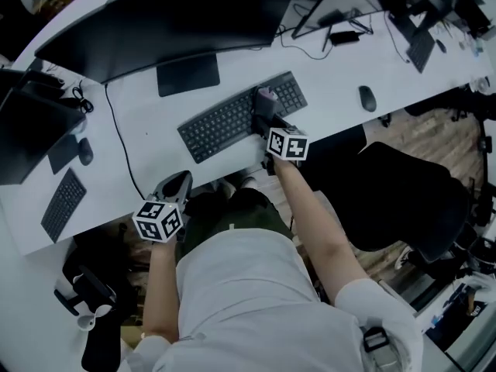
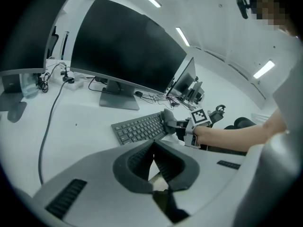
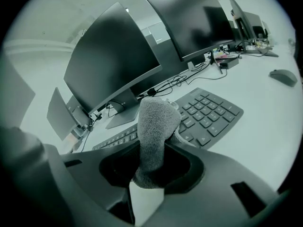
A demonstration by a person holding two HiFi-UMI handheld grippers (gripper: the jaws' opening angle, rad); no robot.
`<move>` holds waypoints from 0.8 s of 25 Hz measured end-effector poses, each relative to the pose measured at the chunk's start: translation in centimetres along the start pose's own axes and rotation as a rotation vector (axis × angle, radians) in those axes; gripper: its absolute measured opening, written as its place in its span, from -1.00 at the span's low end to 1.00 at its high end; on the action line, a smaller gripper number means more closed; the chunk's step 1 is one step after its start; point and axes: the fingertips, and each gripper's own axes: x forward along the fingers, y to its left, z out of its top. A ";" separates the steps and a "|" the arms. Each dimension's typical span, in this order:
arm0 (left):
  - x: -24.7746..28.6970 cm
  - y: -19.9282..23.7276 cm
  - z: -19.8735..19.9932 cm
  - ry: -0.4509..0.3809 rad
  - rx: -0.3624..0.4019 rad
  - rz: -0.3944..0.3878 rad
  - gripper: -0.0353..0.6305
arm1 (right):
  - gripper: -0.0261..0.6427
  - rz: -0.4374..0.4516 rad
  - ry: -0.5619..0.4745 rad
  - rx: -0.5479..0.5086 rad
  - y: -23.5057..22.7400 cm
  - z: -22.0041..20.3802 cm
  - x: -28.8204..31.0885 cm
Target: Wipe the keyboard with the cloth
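Note:
A dark keyboard (image 1: 225,122) lies slanted on the white desk (image 1: 147,142), in front of the big monitor. My right gripper (image 1: 263,115) is over its right half, shut on a grey cloth (image 1: 266,96). In the right gripper view the cloth (image 3: 154,126) stands bunched up out of the jaws, its tip above the keys (image 3: 208,115). Whether it touches them I cannot tell. My left gripper (image 1: 176,186) hangs at the desk's front edge, left of the keyboard, jaws closed with nothing in them (image 2: 154,160). From there the keyboard (image 2: 137,128) and the cloth (image 2: 168,118) show ahead.
A wide monitor (image 1: 170,14) and its stand base (image 1: 188,74) sit behind the keyboard. A mouse (image 1: 367,98) lies to the right. A second keyboard (image 1: 62,204) and mouse (image 1: 85,152) are at the left, with a cable (image 1: 116,134) between. A black chair (image 1: 403,200) stands at the right.

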 end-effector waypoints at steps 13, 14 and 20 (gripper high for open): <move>-3.4 3.0 0.1 -0.021 0.001 -0.033 -0.89 | -0.50 0.068 0.071 -0.044 9.5 -4.5 2.2; -3.7 3.4 0.0 -0.020 0.001 -0.040 -0.89 | -0.50 0.073 0.074 -0.046 10.2 -5.0 2.5; -4.9 5.5 -0.9 -0.004 -0.010 -0.073 -0.89 | -0.50 0.089 0.093 -0.062 14.6 -7.3 3.6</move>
